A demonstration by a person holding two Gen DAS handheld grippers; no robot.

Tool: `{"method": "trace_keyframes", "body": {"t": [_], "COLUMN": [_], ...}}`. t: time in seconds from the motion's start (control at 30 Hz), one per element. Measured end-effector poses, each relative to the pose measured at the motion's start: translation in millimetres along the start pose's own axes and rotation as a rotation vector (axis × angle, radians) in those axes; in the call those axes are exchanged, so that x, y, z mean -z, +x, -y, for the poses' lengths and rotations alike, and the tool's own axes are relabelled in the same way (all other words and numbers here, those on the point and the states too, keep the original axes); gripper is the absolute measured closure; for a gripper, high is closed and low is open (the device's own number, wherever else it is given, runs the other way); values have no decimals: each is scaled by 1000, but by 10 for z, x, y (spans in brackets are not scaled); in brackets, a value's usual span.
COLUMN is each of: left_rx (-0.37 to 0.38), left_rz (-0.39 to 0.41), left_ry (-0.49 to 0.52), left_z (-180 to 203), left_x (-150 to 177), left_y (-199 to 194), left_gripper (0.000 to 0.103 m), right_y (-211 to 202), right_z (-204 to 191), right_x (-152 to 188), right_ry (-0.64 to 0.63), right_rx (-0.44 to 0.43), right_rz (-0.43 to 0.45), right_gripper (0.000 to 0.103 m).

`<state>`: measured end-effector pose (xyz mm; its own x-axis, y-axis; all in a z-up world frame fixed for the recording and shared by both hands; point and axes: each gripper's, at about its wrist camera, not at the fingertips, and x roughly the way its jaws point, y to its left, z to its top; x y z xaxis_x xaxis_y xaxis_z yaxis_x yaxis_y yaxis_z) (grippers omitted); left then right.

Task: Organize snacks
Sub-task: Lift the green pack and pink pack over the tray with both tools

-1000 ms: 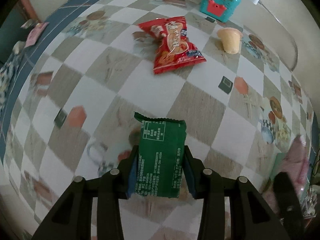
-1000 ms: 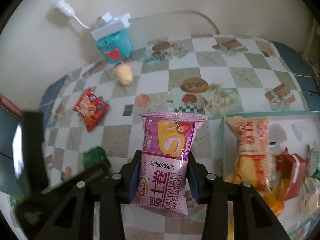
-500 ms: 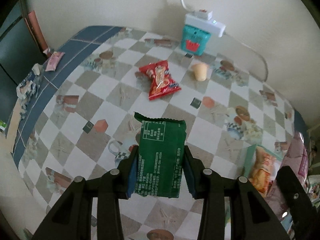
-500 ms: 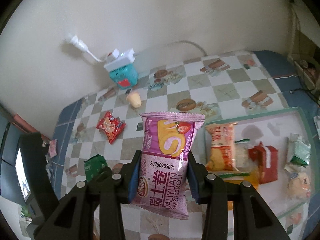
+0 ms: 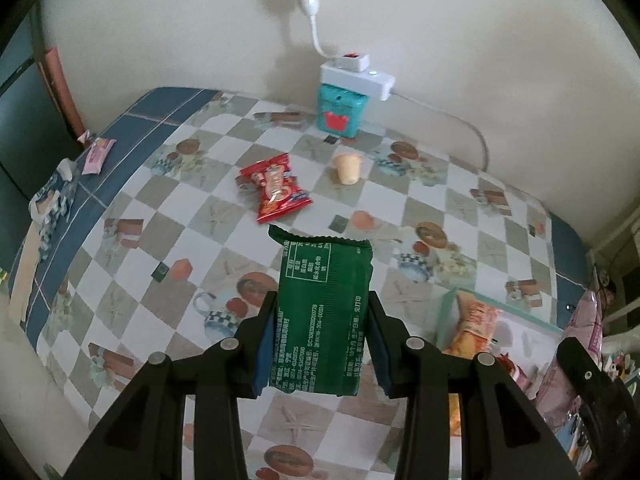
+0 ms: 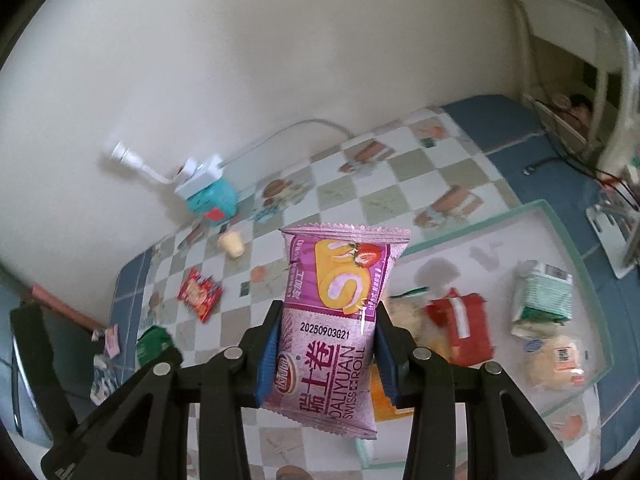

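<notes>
Jaws grip snacks: right gripper [image 6: 326, 354] a "DALIYUAN SWISS ROLL" pack [image 6: 338, 320] (dated 20250903G21), left gripper [image 5: 322, 346] a green packet [image 5: 322, 316].

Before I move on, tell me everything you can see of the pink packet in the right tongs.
The pink packet is a sealed glossy pillow wrapper with crimped, serrated ends. It shows a picture of a strawberry swiss roll, the words DALIYUAN SWISS ROLL and a printed date code. It looks puffed and unopened. It stands upright, clamped by its side edges between the blue pads of the right tongs, in the air near the tray, touching nothing else.
</notes>
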<state>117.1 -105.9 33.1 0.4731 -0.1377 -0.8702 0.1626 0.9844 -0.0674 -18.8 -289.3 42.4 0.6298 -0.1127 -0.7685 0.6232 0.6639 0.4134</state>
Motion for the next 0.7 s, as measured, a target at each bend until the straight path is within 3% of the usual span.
{"method": "trace_keyframes", "body": {"t": [0.3,0.7], "left_rx": [47,146], "left_rz": [-3,-22], "left_ry": [76,271], "left_z": [466,1269], "left_x": [156,505], "left_y": [-61,-170], "left_gripper": [61,60], "right_y": [-62,-259], "right_z": [691,1319], "right_x": [-93,-40], "right_ry": [129,222], "right_rx": [89,208], "right_rz": [7,30], "right_gripper": [59,59]}}
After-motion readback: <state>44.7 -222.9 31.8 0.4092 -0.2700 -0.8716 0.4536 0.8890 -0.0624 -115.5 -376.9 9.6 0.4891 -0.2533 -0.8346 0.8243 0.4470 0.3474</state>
